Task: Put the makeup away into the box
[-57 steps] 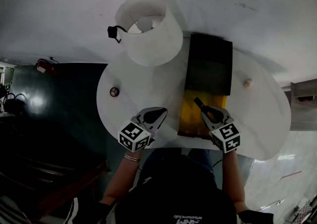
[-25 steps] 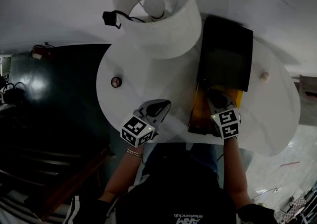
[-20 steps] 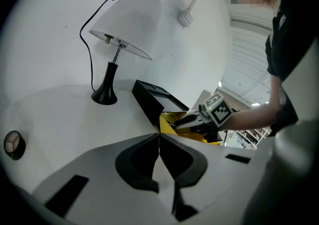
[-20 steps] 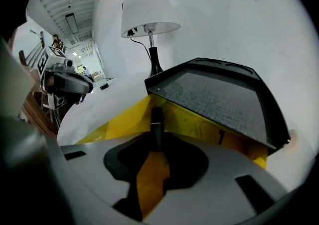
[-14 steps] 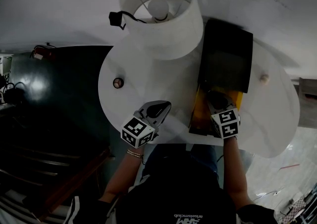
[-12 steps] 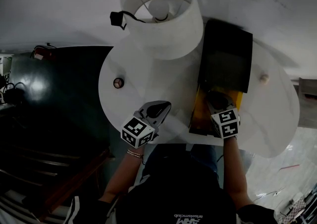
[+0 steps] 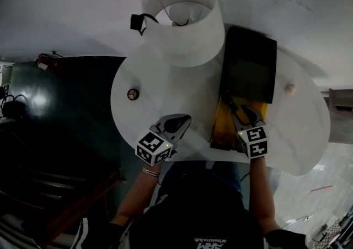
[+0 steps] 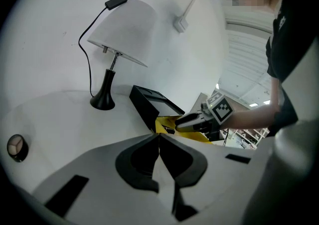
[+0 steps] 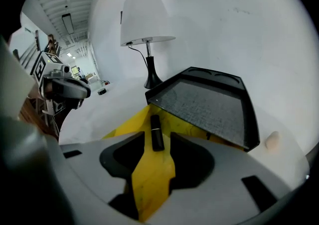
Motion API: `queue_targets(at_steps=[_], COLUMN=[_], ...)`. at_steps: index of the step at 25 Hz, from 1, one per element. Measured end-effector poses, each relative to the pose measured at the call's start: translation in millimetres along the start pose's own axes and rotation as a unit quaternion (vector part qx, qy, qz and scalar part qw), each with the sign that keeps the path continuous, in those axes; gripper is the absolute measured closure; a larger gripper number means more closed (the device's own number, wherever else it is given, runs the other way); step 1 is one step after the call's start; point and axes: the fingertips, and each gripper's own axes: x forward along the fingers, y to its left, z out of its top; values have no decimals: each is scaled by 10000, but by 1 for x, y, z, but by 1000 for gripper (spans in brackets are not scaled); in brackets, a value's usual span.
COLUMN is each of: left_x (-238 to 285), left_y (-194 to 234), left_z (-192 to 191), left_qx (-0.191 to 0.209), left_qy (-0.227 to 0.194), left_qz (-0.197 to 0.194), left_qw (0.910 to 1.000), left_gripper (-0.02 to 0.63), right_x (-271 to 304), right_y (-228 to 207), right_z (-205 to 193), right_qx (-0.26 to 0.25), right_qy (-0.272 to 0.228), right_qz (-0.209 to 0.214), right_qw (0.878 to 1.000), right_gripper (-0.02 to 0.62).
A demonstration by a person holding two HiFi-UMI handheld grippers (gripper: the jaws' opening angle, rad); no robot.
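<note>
A box with a yellow inside (image 7: 222, 128) and a raised black lid (image 7: 248, 66) stands on the round white table (image 7: 165, 99). My right gripper (image 7: 242, 111) hangs over the yellow inside with its jaws opening. In the right gripper view a black lipstick tube (image 9: 156, 132) lies loose on the yellow floor (image 9: 149, 174) in front of the lid (image 9: 209, 104). It sits between my right gripper's (image 9: 157, 138) spread jaws, and neither pad touches it. My left gripper (image 7: 182, 119) is shut on nothing above the table's near edge; its tips (image 8: 158, 135) meet.
A white-shaded lamp (image 7: 182, 22) with a black cord stands at the table's far side, left of the box. A small round compact (image 7: 133, 94) lies at the left edge, and a small beige item (image 7: 289, 87) right of the lid. Dark floor lies beyond the table's left rim.
My right gripper's jaws have spread apart over the yellow inside, and it has drawn back a little towards me. The left gripper has stayed in place, shut.
</note>
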Motion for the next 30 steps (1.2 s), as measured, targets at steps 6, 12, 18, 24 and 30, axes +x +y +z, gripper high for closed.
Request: queue_targets(at_steps=[6, 12, 18, 24, 30], left_x=[-8, -22, -39, -60, -82], left_y=[-2, -1, 5, 6, 10], left_z=[3, 3, 4, -1, -6], left_qx=[92, 95, 81, 46, -68], left_qy=[-92, -262, -449, -589, -776], left_qz=[0, 82, 274, 543, 888], left_qw=[9999, 9996, 9986, 9968, 9930], left_gripper=[588, 588, 588, 588, 588], right_x=[-20, -37, -45, -52, -58], right_y=[5, 18, 40, 62, 94], right_z=[17, 38, 60, 76, 91], right_qx=[-52, -225, -454, -621, -889], right_qy=[-287, -738, -1129, -1399, -1586], right_qz=[-129, -194, -43, 232, 777], right_qw=[9995, 9968, 9926, 9879, 9803], right_gripper=[420, 493, 546, 560, 565])
